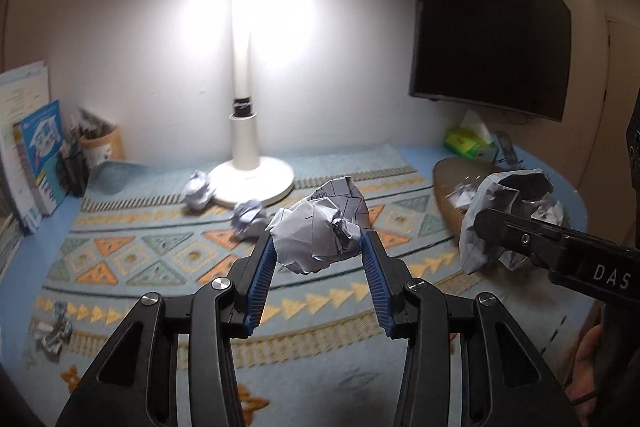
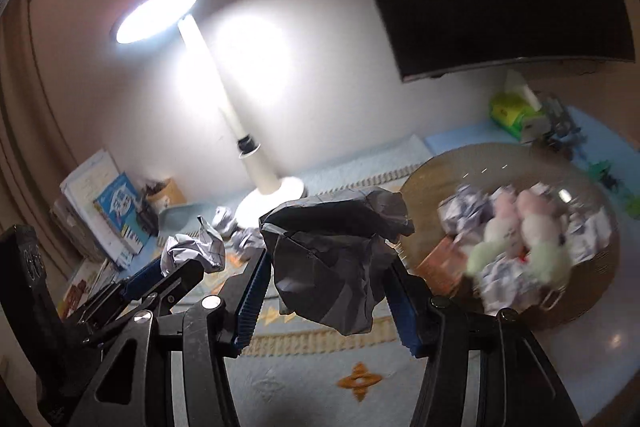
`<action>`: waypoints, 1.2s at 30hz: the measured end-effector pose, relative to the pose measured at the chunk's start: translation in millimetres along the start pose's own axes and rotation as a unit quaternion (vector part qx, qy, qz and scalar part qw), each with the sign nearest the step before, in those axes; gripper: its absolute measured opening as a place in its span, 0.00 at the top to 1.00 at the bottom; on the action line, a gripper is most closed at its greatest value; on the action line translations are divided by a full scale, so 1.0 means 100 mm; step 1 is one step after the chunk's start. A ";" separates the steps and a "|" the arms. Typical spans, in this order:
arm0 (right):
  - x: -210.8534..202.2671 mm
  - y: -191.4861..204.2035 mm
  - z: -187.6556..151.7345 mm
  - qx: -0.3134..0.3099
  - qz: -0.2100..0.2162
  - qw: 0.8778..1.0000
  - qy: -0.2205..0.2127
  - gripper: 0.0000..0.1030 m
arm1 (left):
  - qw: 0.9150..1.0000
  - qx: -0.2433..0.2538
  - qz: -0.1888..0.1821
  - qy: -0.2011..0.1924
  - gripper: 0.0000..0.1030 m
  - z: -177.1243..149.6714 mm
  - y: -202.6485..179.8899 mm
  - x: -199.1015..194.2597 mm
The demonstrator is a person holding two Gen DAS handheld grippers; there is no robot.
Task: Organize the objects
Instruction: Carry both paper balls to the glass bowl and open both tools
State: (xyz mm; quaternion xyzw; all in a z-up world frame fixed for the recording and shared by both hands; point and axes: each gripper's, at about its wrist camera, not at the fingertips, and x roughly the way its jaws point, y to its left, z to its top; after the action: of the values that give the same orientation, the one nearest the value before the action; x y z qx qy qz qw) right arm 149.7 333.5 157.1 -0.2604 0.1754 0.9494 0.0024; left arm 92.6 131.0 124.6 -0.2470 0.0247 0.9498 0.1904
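1. A white round-headed desk lamp (image 1: 244,131) is the one light source; its head blows out to pure white glare.
2. Bright hot patches spill on the pale wall (image 1: 132,39) behind it.
3. Corners fall dark, and straight edges bow heavily.
4. The right wrist view smears a round woven basket (image 2: 592,259) with motion blur.

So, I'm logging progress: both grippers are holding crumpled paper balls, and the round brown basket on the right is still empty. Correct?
Not quite. The round brown basket already holds crumpled paper and soft pink and green items, as the right wrist view shows. The rest stands: the left gripper and the right gripper each hold a crumpled paper ball.
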 end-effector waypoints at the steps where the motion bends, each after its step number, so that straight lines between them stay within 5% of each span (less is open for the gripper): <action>1: -0.08 -0.10 0.12 0.007 -0.014 1.000 -0.011 0.47 | 1.000 -0.001 -0.016 0.000 0.60 0.11 -0.08 0.06; 6: -0.23 -0.60 0.57 0.033 -0.082 0.995 -0.045 0.46 | 0.994 -0.009 -0.106 0.009 0.60 0.52 -0.56 0.40; 12: 0.12 -1.05 0.78 0.060 -0.120 0.991 -0.006 0.44 | 0.985 0.005 -0.168 0.039 0.60 0.64 -1.13 0.95; 15: 0.25 -1.16 0.78 0.065 -0.137 0.988 0.003 0.29 | 0.982 0.006 -0.181 0.057 0.54 0.63 -1.30 1.20; 16: 0.25 -1.18 0.78 0.066 -0.133 0.989 0.003 0.29 | 0.982 0.010 -0.177 0.061 0.50 0.62 -1.35 1.26; 18: 0.25 -1.22 0.76 0.069 -0.129 0.989 0.000 0.29 | 0.984 0.014 -0.167 0.067 0.27 0.59 -1.39 1.33; 20: 0.23 -1.25 0.73 0.073 -0.131 0.989 0.000 0.29 | 0.984 0.007 -0.166 0.065 0.21 0.57 -1.37 1.34; 30: 0.07 -0.90 0.53 0.056 -0.077 0.995 0.006 0.29 | 0.984 -0.039 -0.153 0.082 0.20 0.37 -0.84 1.07; 36: 0.05 -0.20 0.46 -0.036 -0.055 0.998 0.000 0.12 | 0.993 -0.049 -0.086 0.065 0.20 0.10 -0.30 0.62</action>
State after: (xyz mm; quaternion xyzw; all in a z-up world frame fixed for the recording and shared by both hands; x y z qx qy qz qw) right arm 124.6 366.9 184.6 -0.2693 0.1265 0.9536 0.0453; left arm 48.8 181.9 105.2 -0.3183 -0.0305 0.9120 0.2571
